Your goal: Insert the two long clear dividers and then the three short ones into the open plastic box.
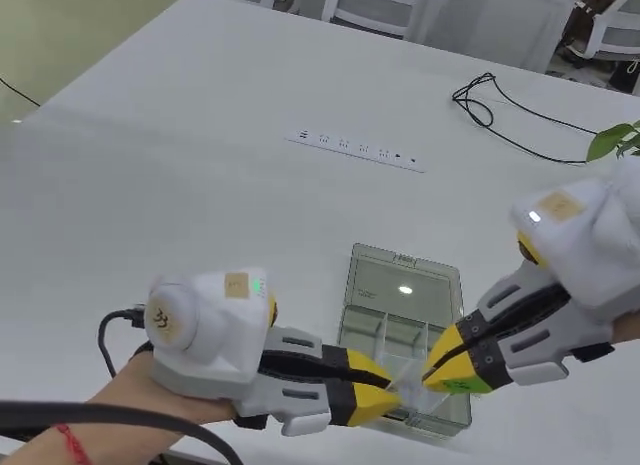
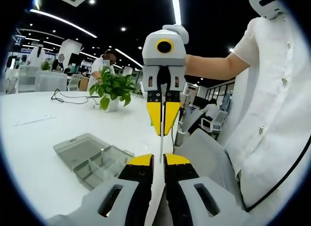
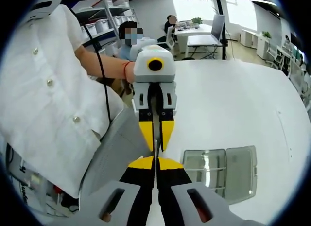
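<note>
Head view: clear divider (image 1: 407, 377) above box (image 1: 351, 323)

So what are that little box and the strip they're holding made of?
The box: seemingly clear, glossy hard plastic; the table shows through, and a bright glint sits on its lid. The divider: probably the same clear plastic, thin and stiff; pinched between the left gripper and right gripper, it looks straight and nearly invisible edge-on.

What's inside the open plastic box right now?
Clear dividers split the box into compartments. Its near end is hidden behind the left gripper and right gripper holding a loose divider.
</note>
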Available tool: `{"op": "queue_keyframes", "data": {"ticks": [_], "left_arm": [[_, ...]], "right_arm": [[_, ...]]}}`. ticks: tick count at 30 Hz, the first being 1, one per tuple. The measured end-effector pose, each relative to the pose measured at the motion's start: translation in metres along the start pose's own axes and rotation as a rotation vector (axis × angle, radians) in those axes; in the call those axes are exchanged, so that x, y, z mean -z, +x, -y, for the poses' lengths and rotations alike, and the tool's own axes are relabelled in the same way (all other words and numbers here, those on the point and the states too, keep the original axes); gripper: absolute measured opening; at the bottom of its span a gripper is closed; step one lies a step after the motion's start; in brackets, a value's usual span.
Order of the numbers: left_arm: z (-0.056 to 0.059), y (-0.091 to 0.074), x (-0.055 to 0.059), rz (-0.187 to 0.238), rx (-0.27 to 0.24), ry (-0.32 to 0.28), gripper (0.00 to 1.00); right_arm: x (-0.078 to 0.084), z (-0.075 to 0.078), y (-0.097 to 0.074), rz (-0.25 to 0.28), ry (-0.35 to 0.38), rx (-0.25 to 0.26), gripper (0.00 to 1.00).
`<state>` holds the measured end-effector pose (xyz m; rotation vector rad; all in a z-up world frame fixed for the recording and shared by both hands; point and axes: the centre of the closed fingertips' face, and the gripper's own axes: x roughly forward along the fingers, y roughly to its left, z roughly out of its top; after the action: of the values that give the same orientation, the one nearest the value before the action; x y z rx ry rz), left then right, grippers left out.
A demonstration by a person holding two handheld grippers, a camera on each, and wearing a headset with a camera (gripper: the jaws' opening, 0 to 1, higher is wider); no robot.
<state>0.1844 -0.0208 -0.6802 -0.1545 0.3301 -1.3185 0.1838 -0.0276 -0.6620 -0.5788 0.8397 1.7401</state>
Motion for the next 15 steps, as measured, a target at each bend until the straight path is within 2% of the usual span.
{"op": "queue_keyframes", "data": {"ticks": [6, 11, 15], "left_arm": [[-0.012, -0.012, 0.007, -0.011, -0.061, -0.018, 0.16], [-0.019, -0.02, 0.013, -0.02, -0.102, -0.026, 0.21], [-0.025, -0.026, 0.017, -0.026, -0.14, -0.031, 0.32]], "right_arm": [[-0.002, 0.012, -0.007, 0.016, 0.011, 0.049, 0.03], [-0.002, 0.033, -0.009, 0.02, 0.024, 0.132, 0.03], [-0.001, 0.049, -0.008, 0.014, 0.024, 0.185, 0.03]]}}
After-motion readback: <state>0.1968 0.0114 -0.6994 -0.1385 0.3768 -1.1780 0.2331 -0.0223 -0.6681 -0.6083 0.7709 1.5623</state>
